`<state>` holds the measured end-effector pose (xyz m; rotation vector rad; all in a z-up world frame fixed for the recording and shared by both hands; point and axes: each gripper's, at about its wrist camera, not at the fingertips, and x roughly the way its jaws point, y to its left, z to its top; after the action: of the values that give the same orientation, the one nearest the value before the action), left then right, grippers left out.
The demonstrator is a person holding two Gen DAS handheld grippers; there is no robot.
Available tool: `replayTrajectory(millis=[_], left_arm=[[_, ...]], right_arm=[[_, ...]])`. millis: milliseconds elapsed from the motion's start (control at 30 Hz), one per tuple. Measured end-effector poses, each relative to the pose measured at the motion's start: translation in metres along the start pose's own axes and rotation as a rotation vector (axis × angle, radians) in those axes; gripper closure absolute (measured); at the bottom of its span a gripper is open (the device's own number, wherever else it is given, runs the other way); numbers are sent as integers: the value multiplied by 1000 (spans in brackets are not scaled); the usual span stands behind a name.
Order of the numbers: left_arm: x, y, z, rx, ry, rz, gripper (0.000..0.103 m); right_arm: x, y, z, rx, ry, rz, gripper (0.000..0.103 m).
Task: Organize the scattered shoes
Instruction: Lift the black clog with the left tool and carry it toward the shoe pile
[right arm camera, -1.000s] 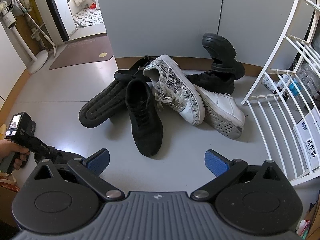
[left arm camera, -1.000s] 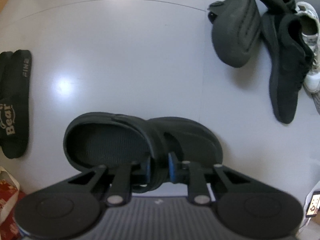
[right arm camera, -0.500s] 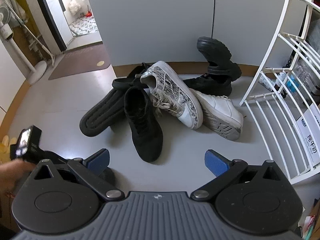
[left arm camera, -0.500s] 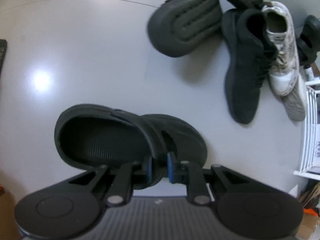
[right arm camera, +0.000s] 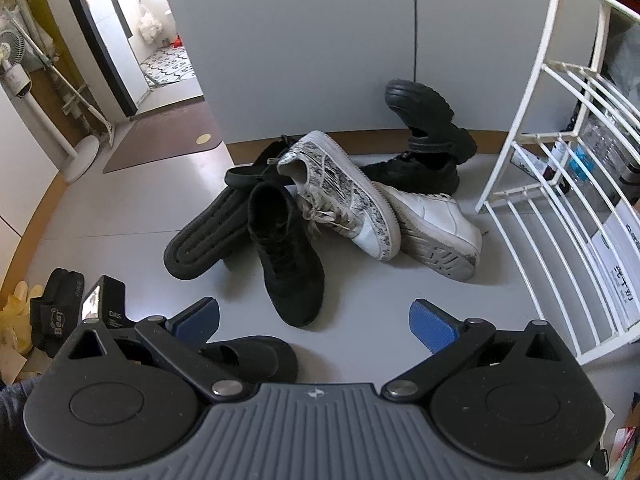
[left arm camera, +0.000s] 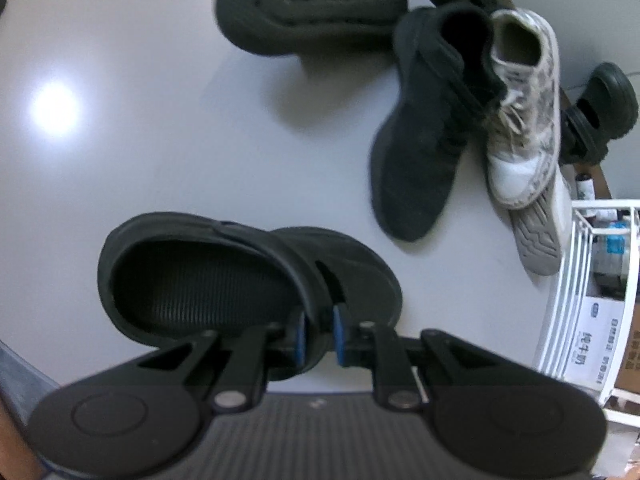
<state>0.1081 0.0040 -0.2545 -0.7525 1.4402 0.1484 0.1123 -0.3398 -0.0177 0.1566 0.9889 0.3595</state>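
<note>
A: What has the left gripper (left arm camera: 318, 334) got?

B: A black clog (left arm camera: 224, 276). Its blue pads (left arm camera: 299, 336) are pinched onto the clog's near side wall, close to where the strap meets the upper, with only that thin wall between them. The clog's opening faces the camera, heel to the gripper's left and toe to its right. I cannot tell whether it touches the floor (left arm camera: 160, 120).

A: And the right gripper (right arm camera: 314, 320)?

B: Wide open, nothing between its fingers. The clog's toe (right arm camera: 256, 358) shows just past its left finger, low and close.

A: Where are the other shoes?

B: Piled ahead of the right gripper, against the grey wall (right arm camera: 300, 40). Nearest is a black sneaker (right arm camera: 290, 256), toe pointing at the gripper. Left of that lies a black shoe sole-up (right arm camera: 204, 236), its ribbed sole showing. Right of the sneaker a patterned white sneaker (right arm camera: 340, 196) rests across a plain white sneaker (right arm camera: 436, 228) that is tipped so its tread shows. Behind them is a second black clog (right arm camera: 428, 120), leaning up against the wall on top of another dark shoe (right arm camera: 412, 174).

A: Anything to the side?

B: A white wire rack (right arm camera: 560, 208) stands to the right gripper's right, and a pair of black slippers (right arm camera: 56, 312) lies far to its left.
</note>
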Motion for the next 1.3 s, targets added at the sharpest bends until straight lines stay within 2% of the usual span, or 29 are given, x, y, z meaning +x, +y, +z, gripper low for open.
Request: replayTrajectory(millis=[367, 533, 733, 1300], left_arm=[[23, -63, -25, -8, 17, -70, 91], [35, -89, -37, -11, 30, -91, 91], [46, -105, -47, -34, 44, -120, 92], [85, -162, -62, 16, 79, -187, 91]], right_arm=[[-20, -44, -11, 83, -12, -29, 0], [-18, -66, -19, 116, 18, -72, 0], [-17, -77, -21, 146, 31, -81, 0], [-16, -108, -25, 231, 63, -103, 0]])
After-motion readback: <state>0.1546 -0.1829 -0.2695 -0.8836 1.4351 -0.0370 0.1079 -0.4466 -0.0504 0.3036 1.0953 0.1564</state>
